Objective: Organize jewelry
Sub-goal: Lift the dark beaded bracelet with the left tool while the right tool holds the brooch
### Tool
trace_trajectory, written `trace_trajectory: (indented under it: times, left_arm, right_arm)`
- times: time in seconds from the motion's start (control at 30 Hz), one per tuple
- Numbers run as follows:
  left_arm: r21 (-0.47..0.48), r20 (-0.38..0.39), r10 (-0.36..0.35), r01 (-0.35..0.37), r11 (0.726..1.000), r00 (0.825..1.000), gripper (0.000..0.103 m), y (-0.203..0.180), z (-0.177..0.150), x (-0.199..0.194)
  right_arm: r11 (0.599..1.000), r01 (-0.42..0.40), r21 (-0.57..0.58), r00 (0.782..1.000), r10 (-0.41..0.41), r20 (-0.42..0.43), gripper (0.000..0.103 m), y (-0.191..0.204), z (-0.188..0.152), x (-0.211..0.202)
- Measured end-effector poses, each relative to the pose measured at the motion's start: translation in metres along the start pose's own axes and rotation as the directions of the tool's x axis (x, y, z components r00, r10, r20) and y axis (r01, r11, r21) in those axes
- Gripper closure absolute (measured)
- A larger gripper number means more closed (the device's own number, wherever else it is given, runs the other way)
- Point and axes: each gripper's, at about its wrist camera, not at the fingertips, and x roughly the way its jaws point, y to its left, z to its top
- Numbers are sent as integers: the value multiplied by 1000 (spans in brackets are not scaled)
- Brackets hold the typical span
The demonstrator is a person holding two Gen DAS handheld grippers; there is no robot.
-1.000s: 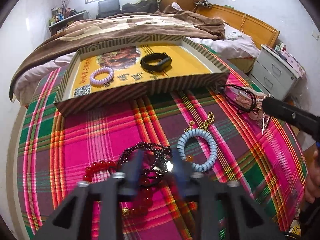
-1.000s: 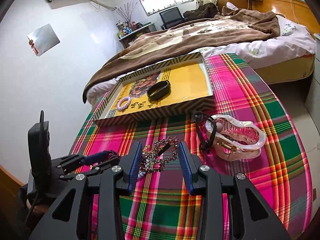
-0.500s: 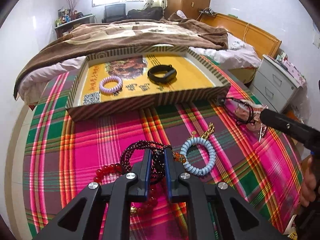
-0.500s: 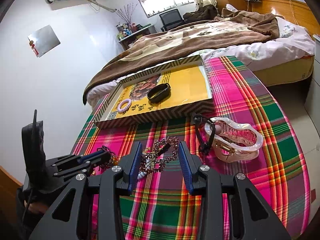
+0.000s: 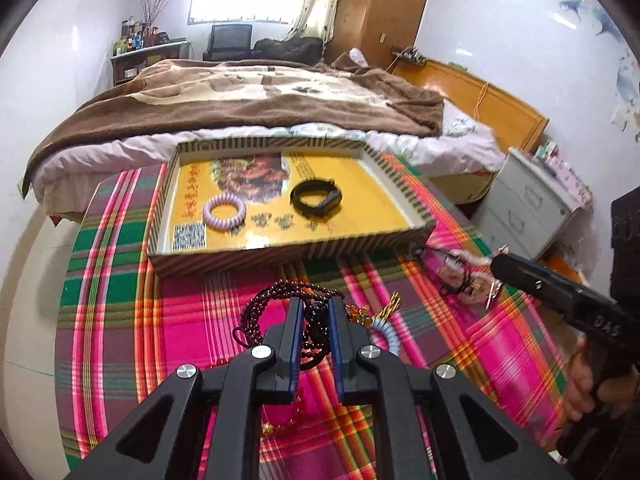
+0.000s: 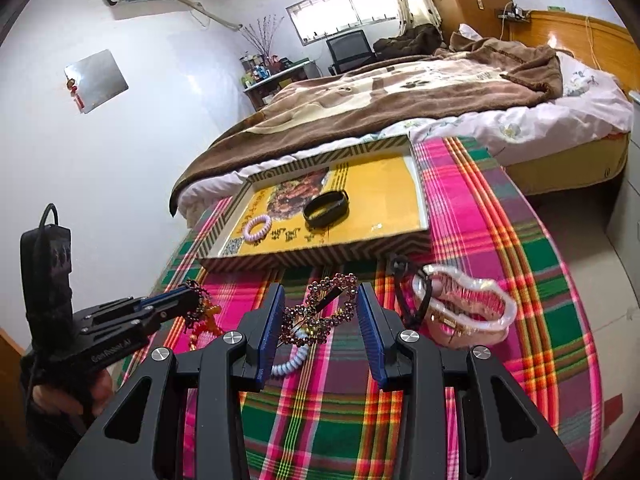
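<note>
My left gripper (image 5: 314, 312) is shut on a dark red bead necklace (image 5: 264, 304) and holds it above the plaid cloth; it also shows in the right wrist view (image 6: 192, 300). A striped tray (image 5: 288, 254) holds a lilac coil bracelet (image 5: 224, 208) and a black band (image 5: 316, 198). My right gripper (image 6: 320, 308) is open, its jaws on either side of a rhinestone hair clip (image 6: 324, 312). A pale blue coil bracelet (image 6: 290, 362) lies under it. A red bead bracelet (image 5: 298, 408) lies below the left gripper.
A pink clear-plastic hair claw (image 6: 464, 308) with a black cord (image 6: 404, 288) lies right of the clip. The plaid-covered table (image 6: 520, 280) stands against a bed (image 6: 400, 92). A white drawer unit (image 5: 528, 204) stands at the right.
My left gripper closed on the dark bead necklace and lifted it off the cloth toward the tray. The right gripper stayed open around the hair clip.
</note>
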Motion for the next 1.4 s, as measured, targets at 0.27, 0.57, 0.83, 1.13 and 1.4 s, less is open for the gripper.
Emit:
trace_trajectory:
  times: [0.27,0.57,0.83,1.13,1.4]
  left_arm:
    - [-47,51,-71,73,996,996,91,17,22,-18]
    - [-83,69,-74,80,993,995,90,37,46,-18]
    - [-123,76,-97,106,987,992,90,59,76,-7]
    - [-112,46,-112,117,987,993,90,54,63,3]
    - [-16,-116,-68,67,998,991,90,19,5,34]
  right_arm:
    - [1000,-1,-21,1000,1,6,65,7,8,2]
    - [998,16,-60,1000,-15,19,65,13,42,14]
    - [997,36,-73,999,-35,17,65,15,78,38]
    - [998,35,-58,999,-36,-15,65,10,67,53]
    - [999,25,-47,998,-27,-48,65,9,44,50]
